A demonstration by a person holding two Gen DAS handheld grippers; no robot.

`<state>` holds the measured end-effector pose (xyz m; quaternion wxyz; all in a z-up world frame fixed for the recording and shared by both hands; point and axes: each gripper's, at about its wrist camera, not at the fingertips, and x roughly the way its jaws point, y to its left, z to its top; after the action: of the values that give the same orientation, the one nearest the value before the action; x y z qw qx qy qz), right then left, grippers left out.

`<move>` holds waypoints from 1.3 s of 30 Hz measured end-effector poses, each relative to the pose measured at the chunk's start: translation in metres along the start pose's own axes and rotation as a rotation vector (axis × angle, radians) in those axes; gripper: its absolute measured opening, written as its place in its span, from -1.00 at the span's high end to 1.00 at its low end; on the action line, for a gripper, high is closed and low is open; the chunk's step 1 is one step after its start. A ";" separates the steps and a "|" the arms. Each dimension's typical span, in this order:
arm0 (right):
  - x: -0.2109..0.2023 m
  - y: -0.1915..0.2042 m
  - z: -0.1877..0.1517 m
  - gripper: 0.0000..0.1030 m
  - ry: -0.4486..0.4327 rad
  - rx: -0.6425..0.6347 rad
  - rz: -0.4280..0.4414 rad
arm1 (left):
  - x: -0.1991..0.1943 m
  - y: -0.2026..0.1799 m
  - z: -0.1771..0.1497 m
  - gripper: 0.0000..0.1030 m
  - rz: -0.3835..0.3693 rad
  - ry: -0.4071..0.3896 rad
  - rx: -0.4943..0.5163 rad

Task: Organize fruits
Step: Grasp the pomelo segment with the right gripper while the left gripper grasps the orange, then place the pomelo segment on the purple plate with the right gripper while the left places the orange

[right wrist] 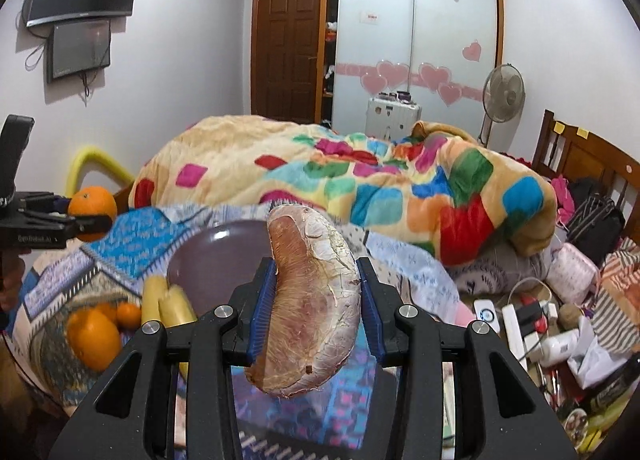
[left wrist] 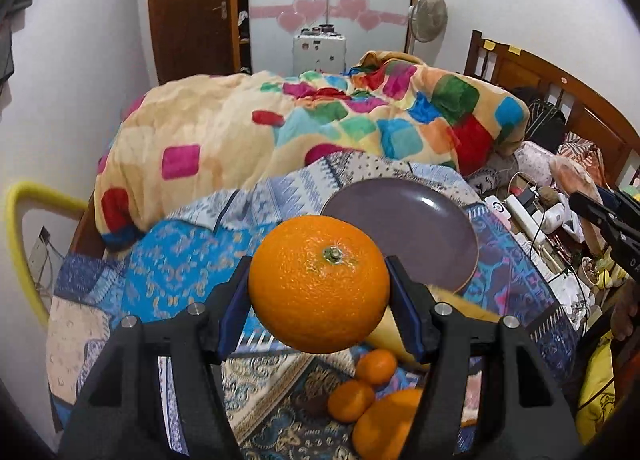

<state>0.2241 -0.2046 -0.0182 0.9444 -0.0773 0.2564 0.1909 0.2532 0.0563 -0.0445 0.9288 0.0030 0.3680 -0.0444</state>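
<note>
While the left tongs (left wrist: pixel 320 292) clamp a large orange (left wrist: pixel 319 284) between their blue pads, stem end facing up, the fruit hangs above the patterned bedspread (left wrist: pixel 168 252) with nothing under it. Just beyond it lies a dark purple plate (left wrist: pixel 404 227), bare of fruit, flat on the bed. Below the orange, on the bedspread, sit two small mandarins (left wrist: pixel 376 366) and another orange (left wrist: pixel 386 426), touching one another. The right tongs (right wrist: pixel 316 312) are closed on a curved, brownish pomelo segment (right wrist: pixel 312 312) with peeling white membrane, held upright over the bed. From that wrist, pale yellow bananas (right wrist: pixel 168 306) lie against the plate's (right wrist: pixel 216 260) near rim, beside the loose oranges (right wrist: pixel 94 338).
</note>
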 end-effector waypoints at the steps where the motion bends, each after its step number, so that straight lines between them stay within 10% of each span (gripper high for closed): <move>1: 0.002 0.001 0.004 0.29 -0.006 0.000 0.002 | 0.001 -0.002 0.003 -0.23 0.000 -0.003 0.007; 17: 0.065 0.011 0.029 0.29 0.014 -0.001 0.025 | 0.054 -0.024 0.042 -0.23 -0.014 0.032 0.051; 39: 0.167 0.014 0.007 0.28 0.282 -0.031 0.039 | 0.158 -0.028 0.045 -0.23 -0.048 0.248 0.104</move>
<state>0.3551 -0.1367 -0.0989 0.8937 -0.1130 0.3851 0.2005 0.3963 0.0143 -0.1193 0.8735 0.0479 0.4770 -0.0848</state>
